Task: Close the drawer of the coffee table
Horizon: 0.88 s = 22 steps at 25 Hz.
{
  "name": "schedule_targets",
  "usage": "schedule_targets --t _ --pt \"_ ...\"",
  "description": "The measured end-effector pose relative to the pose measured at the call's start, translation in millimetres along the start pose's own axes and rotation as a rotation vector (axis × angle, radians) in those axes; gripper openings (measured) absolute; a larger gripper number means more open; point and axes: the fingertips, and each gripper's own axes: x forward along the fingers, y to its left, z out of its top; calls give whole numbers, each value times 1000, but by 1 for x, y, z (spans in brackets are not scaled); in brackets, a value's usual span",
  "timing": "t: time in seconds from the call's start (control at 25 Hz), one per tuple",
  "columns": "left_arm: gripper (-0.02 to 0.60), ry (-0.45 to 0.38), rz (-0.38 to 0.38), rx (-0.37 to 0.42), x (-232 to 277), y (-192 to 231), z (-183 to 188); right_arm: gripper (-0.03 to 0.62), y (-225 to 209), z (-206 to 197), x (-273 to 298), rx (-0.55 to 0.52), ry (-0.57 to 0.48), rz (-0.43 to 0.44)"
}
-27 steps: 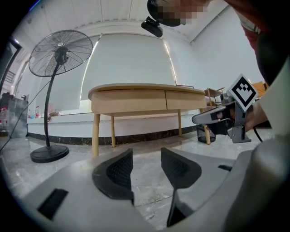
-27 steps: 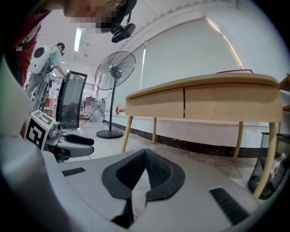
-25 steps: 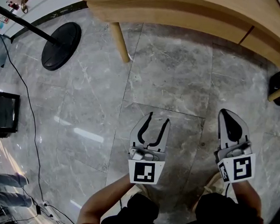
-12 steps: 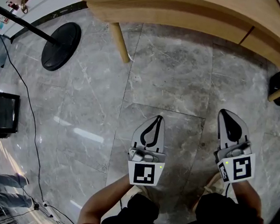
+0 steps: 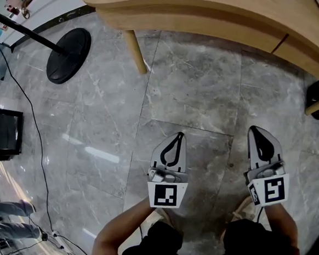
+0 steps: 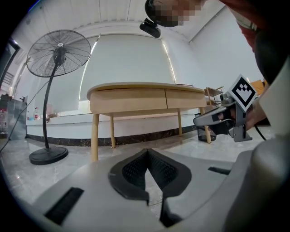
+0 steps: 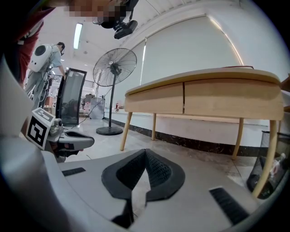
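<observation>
Left tongs [image 5: 178,136]: jaws together, tips meeting in a point, nothing clamped between them. The left gripper view [image 6: 147,152] shows the ribbed black pads touching at the front with only floor behind.
Right tongs [image 5: 258,128]: jaws together as well, and empty. The right gripper view [image 7: 145,152] shows the pads closed to a point.
Tongs together: side by side and apart, held low over the floor. Both point toward 12 o'clock in the head view, each with its marker cube at the 6 o'clock end.
Floor [image 5: 189,89]: glossy grey marbled tiles with thin seams.
Coffee table [image 5: 205,5]: at 12 o'clock from both tongs, well apart from them. It is pale wood with a curved tabletop edge, a deep apron and slim tapered legs. It also shows in the left gripper view [image 6: 145,97].
Drawer fronts [image 7: 156,97]: two plain pale-wood panels set in the apron, parted by one thin dark vertical seam. No handles are visible. In both gripper views the panels lie flush with each other, neither standing out.
Fan [image 6: 58,54]: a black pedestal fan. Its round base [image 5: 68,49] is at 10 o'clock from the left tongs, just off the table's end.
Bin [image 7: 272,163]: black mesh, at 2 o'clock from the right tongs, beside a table leg.
Cable [image 5: 36,134]: thin and black, running across the floor at 9 o'clock.
</observation>
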Motion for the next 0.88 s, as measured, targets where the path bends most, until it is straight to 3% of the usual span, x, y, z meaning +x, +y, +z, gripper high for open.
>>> schedule_targets --t 0.08,0.16,0.24,0.36,0.72,0.88 --pt "8 10 -23 21 2 0 4 -3 -8 -1 -1 28 31 -23" --pt "8 0 -1 -51 -1 6 18 -3 -16 4 -3 42 65 -40" --pt "8 -6 22 -117 -8 13 42 -2 -21 19 -10 39 105 -47" --pt "8 23 35 -119 -24 28 95 -3 -24 62 -29 76 166 -45" --pt "8 111 37 36 -94 67 334 -3 -15 299 -95 85 208 -47" --pt "8 184 91 -77 -137 78 434 -2 -4 409 -126 54 239 -32"
